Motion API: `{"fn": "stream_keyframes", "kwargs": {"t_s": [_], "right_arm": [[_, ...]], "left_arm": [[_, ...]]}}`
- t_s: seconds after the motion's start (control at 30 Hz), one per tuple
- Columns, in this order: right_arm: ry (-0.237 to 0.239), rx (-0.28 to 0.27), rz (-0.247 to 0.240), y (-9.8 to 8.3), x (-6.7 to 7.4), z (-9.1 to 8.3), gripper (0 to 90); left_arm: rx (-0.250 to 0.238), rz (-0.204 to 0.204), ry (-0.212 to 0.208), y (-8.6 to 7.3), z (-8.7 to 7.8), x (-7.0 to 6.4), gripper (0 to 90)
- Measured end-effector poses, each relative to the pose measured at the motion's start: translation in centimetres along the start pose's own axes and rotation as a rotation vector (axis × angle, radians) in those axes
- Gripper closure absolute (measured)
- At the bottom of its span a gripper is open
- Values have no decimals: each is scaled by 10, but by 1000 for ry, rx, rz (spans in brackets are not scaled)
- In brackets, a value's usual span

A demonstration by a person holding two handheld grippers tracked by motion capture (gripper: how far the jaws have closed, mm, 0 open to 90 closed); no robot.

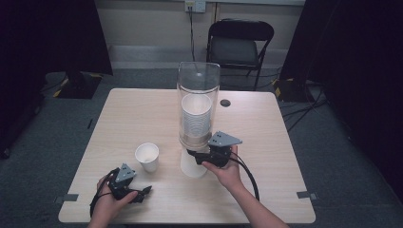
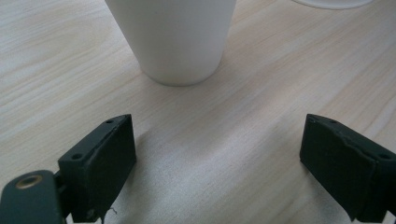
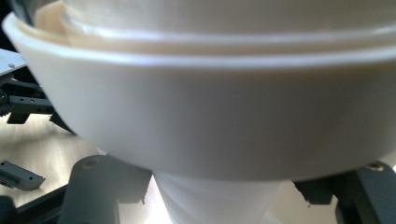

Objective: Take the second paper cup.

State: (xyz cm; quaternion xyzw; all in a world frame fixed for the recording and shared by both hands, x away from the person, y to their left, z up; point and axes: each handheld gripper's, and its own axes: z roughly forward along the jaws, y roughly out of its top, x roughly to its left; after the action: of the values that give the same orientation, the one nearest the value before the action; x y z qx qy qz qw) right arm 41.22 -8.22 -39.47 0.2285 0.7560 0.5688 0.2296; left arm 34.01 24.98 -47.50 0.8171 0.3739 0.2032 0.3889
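Observation:
A clear tube dispenser [image 1: 198, 80] stands mid-table with a stack of white paper cups [image 1: 196, 114] inside. The lowest cup [image 1: 192, 167] hangs out of its bottom, and my right gripper [image 1: 196, 155] is shut on it just under the tube. In the right gripper view that cup's flared rim [image 3: 210, 126] looms close, with the jaws of the right gripper [image 3: 219, 198] against its narrower body. A loose white cup [image 1: 148, 156] stands upright to the left. My left gripper [image 1: 145, 191] rests near the front edge, open, with this cup [image 2: 177, 37] a little beyond its left gripper [image 2: 219, 158] jaws and bare table between them.
The pale wooden table [image 1: 266, 190] has a dark round grommet [image 1: 225, 102] behind the dispenser. A black folding chair [image 1: 240, 42] stands beyond the far edge. Dark curtains hang at both sides of the room.

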Motion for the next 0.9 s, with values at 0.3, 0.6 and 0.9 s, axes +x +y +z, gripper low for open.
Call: {"fn": "stream_keyframes", "kwargs": {"t_s": [0.3,0.6,0.9], "right_arm": [[-3,173,45,-51,-11,-6,338],[-37,184,47,-59,-25,-36,321],[-108,189,46,-65,-43,-58,306]], "left_arm": [[1,3,-3,1,2,0,89],[7,10,3,2,2,1,85],[4,-1,1,3,3,0,82]]}}
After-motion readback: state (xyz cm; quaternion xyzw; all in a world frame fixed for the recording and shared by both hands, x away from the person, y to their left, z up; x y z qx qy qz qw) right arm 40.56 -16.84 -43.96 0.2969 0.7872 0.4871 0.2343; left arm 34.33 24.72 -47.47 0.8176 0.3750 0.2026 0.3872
